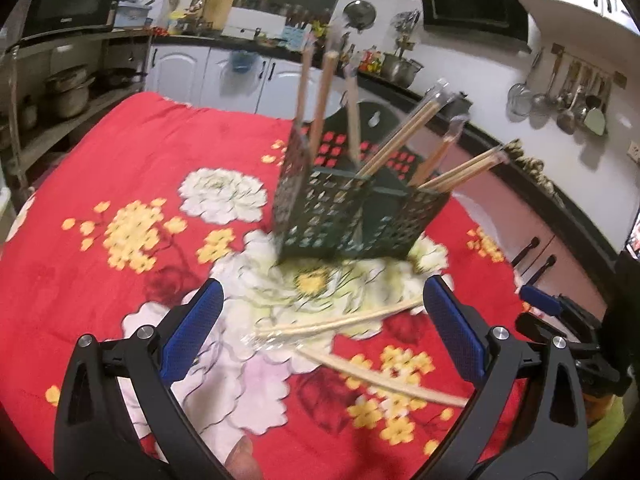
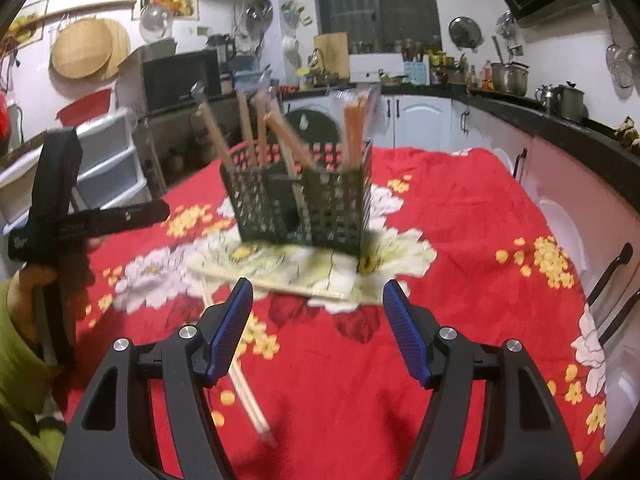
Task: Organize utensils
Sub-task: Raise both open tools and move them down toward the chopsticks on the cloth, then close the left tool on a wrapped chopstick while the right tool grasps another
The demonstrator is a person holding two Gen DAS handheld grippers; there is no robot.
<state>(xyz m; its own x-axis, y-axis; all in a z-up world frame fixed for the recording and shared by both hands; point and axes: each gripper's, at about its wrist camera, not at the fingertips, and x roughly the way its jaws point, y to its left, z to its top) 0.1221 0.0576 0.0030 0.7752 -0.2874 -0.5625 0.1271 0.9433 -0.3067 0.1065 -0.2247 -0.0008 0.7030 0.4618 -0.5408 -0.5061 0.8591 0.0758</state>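
Observation:
A dark green perforated utensil holder [image 1: 352,216] [image 2: 300,204] stands on the red floral cloth, with several wrapped chopstick pairs [image 1: 404,140] [image 2: 356,128] leaning out of it. Two more wrapped chopstick pairs lie flat on the cloth in front of it: one [image 1: 340,322] [image 2: 296,284] across, one [image 1: 384,376] [image 2: 248,388] angled. My left gripper [image 1: 324,312] hangs open over the first loose pair, nothing between its blue pads. My right gripper [image 2: 318,312] is open too, just short of that pair; the angled pair passes under its left finger [image 2: 228,336].
The red flowered cloth [image 1: 120,152] [image 2: 480,220] covers the whole table. Kitchen counters, white cabinets [image 2: 420,120] and pots ring it. The left gripper's body and a hand in a green sleeve [image 2: 24,320] show at the right wrist view's left edge.

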